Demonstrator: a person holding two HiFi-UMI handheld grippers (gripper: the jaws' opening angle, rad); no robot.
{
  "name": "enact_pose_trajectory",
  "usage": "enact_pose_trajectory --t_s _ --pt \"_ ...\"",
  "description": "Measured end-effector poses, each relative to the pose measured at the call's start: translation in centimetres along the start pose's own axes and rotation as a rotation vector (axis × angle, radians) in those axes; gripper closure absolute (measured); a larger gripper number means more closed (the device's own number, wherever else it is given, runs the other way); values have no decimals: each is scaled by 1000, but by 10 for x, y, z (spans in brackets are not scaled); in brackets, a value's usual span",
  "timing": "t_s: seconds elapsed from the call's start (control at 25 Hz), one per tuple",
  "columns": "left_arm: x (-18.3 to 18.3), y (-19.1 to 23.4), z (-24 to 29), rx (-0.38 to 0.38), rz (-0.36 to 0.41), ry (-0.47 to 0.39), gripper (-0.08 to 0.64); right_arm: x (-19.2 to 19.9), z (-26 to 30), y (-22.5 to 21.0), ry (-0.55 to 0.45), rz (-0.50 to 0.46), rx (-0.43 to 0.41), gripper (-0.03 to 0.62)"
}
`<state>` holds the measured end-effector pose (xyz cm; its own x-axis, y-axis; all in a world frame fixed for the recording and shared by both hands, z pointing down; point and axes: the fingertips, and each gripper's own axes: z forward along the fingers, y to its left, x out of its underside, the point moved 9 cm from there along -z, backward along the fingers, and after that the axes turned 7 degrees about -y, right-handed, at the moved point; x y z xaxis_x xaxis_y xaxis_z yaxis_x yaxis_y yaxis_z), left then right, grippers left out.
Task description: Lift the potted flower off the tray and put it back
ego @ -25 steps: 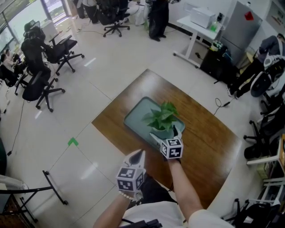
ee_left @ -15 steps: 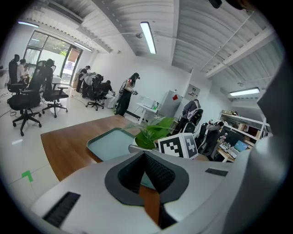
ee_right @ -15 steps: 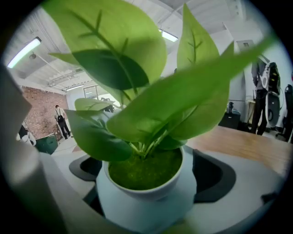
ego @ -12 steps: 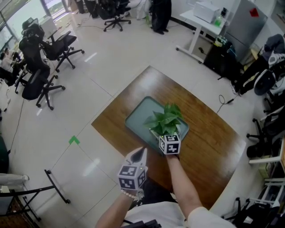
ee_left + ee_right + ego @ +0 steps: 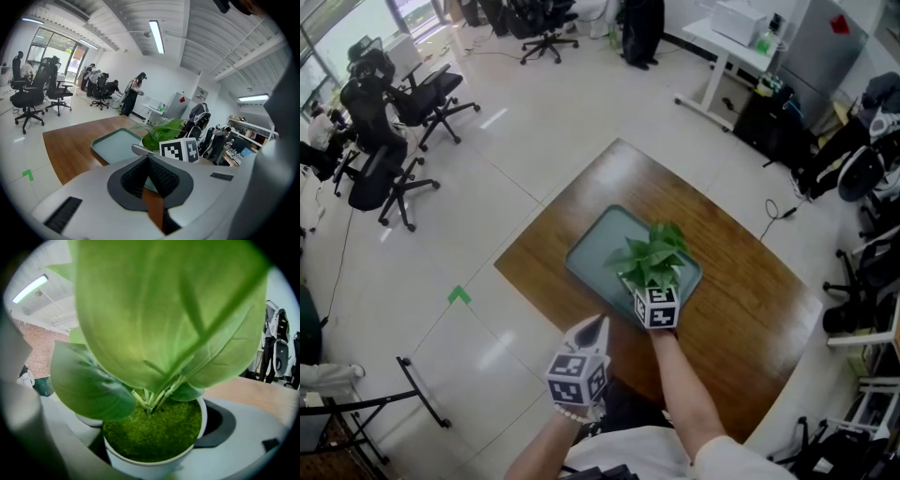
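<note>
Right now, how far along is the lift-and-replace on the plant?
Done: the right gripper is around the pot, which sits between its jaws. In hand: the jaws have just been closing, and the pads look pressed on the pot's sides. Left: the pot looks to stand on the tray, so lifting it and setting it back both remain. The left gripper is shut and empty.

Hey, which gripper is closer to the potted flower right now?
Right. The right gripper's jaws have just been closing on the potted flower on the tray; the left gripper hangs shut near the table's front edge.
</note>
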<state>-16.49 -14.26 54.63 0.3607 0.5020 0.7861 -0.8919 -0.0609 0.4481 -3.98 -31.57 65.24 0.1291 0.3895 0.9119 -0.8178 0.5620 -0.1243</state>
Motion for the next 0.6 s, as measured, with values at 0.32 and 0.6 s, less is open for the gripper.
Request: enact_pose_trajectory --t_s 0.32,0.6 --pt "3 -3 1 -6 4 5 568 -3 -4 -2 -17 -19 1 38" --pt "2 -13 -4 11 13 -7 568 -21 -28 -1 -62 -28 3 39"
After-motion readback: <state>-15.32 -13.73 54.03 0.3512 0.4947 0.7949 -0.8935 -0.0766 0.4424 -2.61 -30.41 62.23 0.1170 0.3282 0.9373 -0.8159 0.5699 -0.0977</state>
